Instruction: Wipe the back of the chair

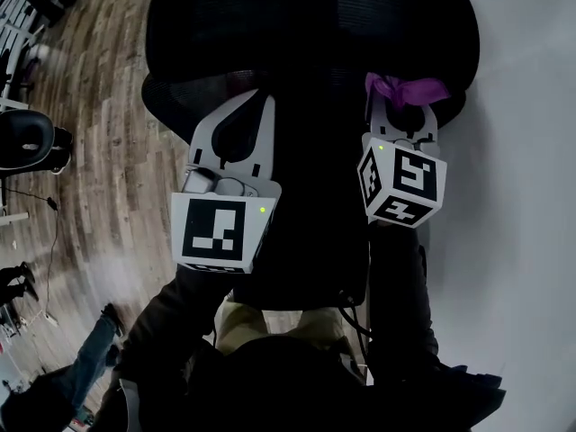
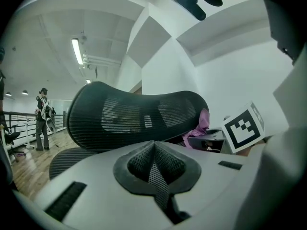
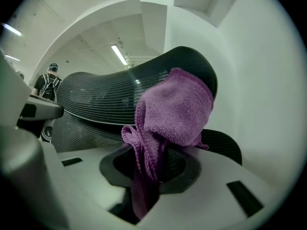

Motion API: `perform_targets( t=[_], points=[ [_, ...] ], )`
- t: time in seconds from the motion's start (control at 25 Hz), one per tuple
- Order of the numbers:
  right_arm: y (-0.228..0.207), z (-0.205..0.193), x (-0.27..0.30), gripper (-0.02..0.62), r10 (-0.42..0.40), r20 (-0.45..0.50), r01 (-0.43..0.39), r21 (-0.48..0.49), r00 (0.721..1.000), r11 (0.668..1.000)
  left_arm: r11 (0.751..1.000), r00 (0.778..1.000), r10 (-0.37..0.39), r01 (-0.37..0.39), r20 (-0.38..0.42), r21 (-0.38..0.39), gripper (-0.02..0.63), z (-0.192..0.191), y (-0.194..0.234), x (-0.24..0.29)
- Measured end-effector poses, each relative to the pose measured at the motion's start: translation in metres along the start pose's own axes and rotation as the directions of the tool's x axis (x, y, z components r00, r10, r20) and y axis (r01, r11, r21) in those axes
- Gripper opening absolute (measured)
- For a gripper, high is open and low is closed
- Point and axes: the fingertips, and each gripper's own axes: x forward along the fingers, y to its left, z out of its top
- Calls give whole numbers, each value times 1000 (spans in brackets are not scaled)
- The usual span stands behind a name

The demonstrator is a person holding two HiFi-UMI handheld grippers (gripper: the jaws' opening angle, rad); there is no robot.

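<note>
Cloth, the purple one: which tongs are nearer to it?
Right. The right tongs are shut on the cloth; the left tongs, shut and empty, sit apart to its left.

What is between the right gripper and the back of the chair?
A purple cloth, clamped in the right gripper, lies before the chair back; the right gripper view shows it.

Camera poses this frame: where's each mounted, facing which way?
Head view: on head, steeply down onto chair back, left gripper, right gripper, sleeves.
Left gripper view: along its shut jaws at chair back; right gripper's marker cube at right.
Right gripper view: along its jaws, clamping purple cloth.
Shared: chair back, cloth in all.
</note>
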Motion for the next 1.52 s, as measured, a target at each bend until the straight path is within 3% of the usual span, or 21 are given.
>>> perform_targets(
  t=[0.16, 0.6, 0.8, 1.04, 1.52],
  points=[
    [14, -11, 6, 94, 17, 0, -17, 0, 1000, 1000, 1000, 1000, 18, -18, 2, -8, 9, -16, 12, 0],
    [55, 8, 10, 92, 67, -6, -67, 9, 998, 998, 998, 998, 65, -65, 16, -4, 9, 0, 44, -17],
    [80, -2, 14, 92, 84, 2, -84, 12, 997, 996, 996, 996, 91, -91, 24, -8, 9, -14, 64, -29],
    [116, -11, 20, 91, 123, 7, -123, 9, 992, 992, 989, 989, 143, -141, 36, -55, 9, -26, 89, -45],
    [180, -4, 26, 91, 223, -11, -223, -25, 975, 974, 978, 978, 204, -202, 32, -55, 9, -24, 126, -73]
  ],
)
